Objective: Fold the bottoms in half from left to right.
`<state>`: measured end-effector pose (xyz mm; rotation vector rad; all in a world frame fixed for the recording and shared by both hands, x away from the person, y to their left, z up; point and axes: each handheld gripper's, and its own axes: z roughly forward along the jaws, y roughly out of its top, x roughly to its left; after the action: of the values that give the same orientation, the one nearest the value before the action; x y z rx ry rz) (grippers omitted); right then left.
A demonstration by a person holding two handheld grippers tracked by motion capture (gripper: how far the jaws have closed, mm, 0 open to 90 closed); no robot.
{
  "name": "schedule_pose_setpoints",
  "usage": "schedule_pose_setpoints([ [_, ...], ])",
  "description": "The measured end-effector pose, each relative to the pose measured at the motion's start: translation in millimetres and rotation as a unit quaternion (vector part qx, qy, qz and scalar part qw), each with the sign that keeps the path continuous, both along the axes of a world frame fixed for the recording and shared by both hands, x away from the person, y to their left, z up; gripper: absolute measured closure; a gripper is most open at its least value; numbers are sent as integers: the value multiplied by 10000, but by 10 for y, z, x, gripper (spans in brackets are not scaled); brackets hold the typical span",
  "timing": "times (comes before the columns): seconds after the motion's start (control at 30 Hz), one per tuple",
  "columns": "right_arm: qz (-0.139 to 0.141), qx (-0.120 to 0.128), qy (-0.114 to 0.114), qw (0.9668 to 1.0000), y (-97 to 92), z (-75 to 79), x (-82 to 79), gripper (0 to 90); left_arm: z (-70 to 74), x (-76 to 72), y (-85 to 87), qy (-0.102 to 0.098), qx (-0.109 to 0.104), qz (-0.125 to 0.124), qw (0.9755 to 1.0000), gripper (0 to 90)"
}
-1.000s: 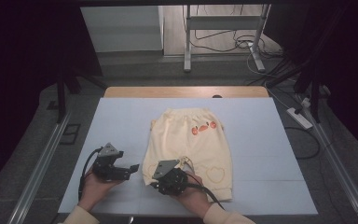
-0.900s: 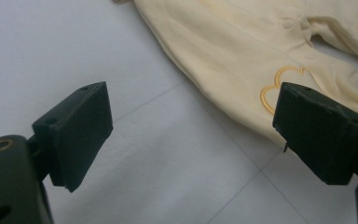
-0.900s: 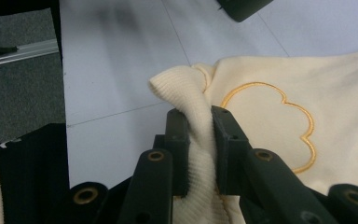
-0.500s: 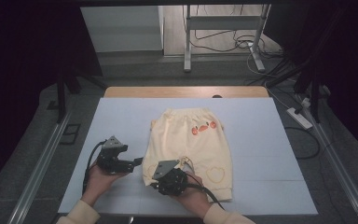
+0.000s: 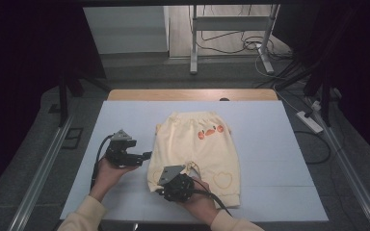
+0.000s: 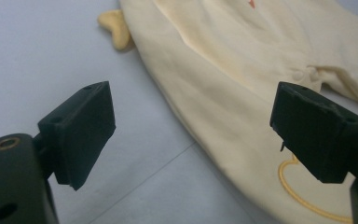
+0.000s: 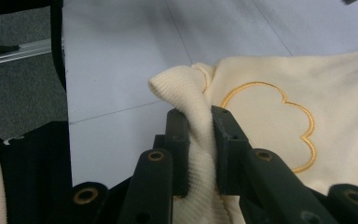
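Your right gripper (image 5: 179, 185) sits at the near edge of the shorts (image 5: 197, 149), its jaws nearly closed and pinching a fold of the ribbed cuff (image 7: 186, 100) beside an embroidered outline (image 7: 279, 123). Your left gripper (image 5: 142, 155) hovers just left of the shorts, jaws wide apart and holding nothing, the fabric edge lying between and beyond them. The shorts lie flat mid-table on the white sheet (image 5: 279, 144), orange prints (image 5: 210, 132) toward the far side.
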<state>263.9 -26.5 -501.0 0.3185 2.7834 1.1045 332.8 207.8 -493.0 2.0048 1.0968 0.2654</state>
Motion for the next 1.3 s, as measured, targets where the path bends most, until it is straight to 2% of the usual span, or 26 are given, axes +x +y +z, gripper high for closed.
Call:
schedule_pose_setpoints([
  [0.3, -24, 4, 67, 10000, -4, -1, 8, 776, 26, 116, -72, 22, 117, -142, 9998, 141],
  [0.4, -16, 5, 68, 10000, -3, -5, 7, 776, 11, 157, -90, 61, 67, -151, 9998, 146],
  [0.8, 0, -26, 70, 10000, 3, -18, 8, 776, 29, 286, -126, 86, 33, -125, 9999, 148],
  [1.0, -4, -29, 94, 10000, 0, -19, 9, 776, 17, 366, -143, 135, 103, -123, 9998, 150],
  [1.13, -1, -47, 95, 9999, 4, -25, 8, 776, 9, 421, -152, 150, 77, -80, 9998, 150],
  [1.3, 3, -46, 98, 9999, 3, -25, 6, 776, -3, 495, -168, 186, 165, 44, 9997, 151],
])
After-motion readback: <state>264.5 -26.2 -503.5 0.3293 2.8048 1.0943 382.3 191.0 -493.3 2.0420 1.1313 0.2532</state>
